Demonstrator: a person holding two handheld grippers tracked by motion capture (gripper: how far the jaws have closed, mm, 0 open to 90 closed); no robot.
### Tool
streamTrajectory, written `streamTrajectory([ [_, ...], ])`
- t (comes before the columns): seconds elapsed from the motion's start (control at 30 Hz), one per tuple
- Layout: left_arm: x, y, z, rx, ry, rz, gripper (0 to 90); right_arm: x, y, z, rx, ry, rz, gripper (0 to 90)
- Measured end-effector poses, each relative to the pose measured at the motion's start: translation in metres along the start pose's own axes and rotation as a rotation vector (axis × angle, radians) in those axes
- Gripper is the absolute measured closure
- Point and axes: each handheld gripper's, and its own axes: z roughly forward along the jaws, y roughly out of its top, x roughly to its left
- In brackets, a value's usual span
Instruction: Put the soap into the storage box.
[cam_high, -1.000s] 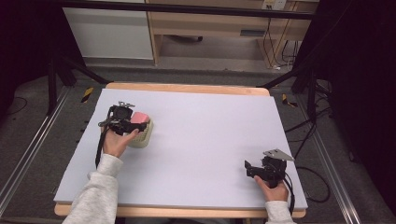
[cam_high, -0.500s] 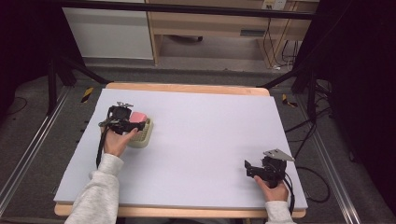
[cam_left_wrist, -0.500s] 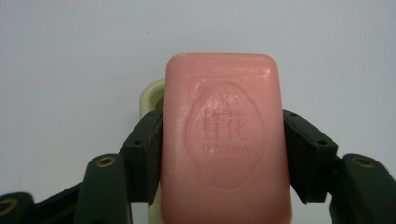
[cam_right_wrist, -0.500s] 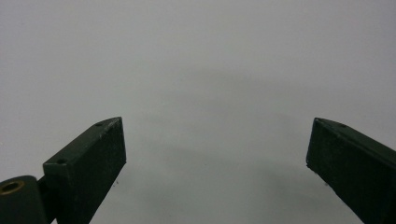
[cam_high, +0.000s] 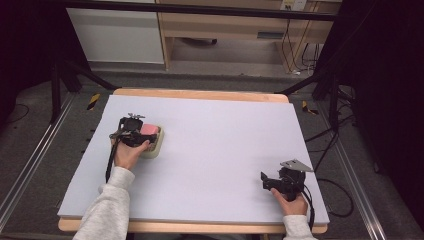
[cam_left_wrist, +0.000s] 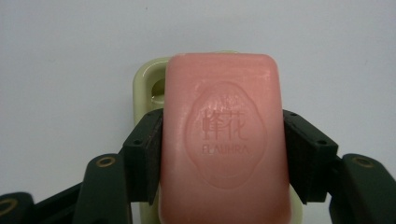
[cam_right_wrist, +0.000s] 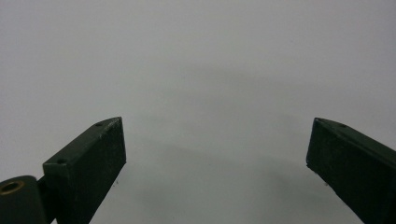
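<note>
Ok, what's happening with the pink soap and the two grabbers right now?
Left gripper shut on the pink soap, over the cream soap dish. Right gripper open, nothing between its fingers, near table edge. Nothing in the way.

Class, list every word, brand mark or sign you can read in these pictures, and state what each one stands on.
"FLAUHRA" (letters soft, so the spelling is uncertain): pressed into the pink soap bar, under its emblem.
Two Chinese characters, seemingly "蜂花": pressed into the same bar, above that word.
Label on the wooden furniture behind the table: too small to read.
Soap dish, left gripper and right gripper: no writing visible.
</note>
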Motion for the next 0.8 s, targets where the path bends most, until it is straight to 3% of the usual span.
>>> streamTrajectory([
  [0.33, 0.0, -0.005, 0.009, 0.009, 0.016, -0.005, 37.2, 0.0, 0.0, -0.001, -0.002, -0.002, -0.001, 5.0],
  [0.8, 0.001, -0.008, 0.014, 0.005, 0.007, -0.015, 37.1, 0.001, 0.0, -0.001, 0.004, -0.001, -0.002, 5.0],
])
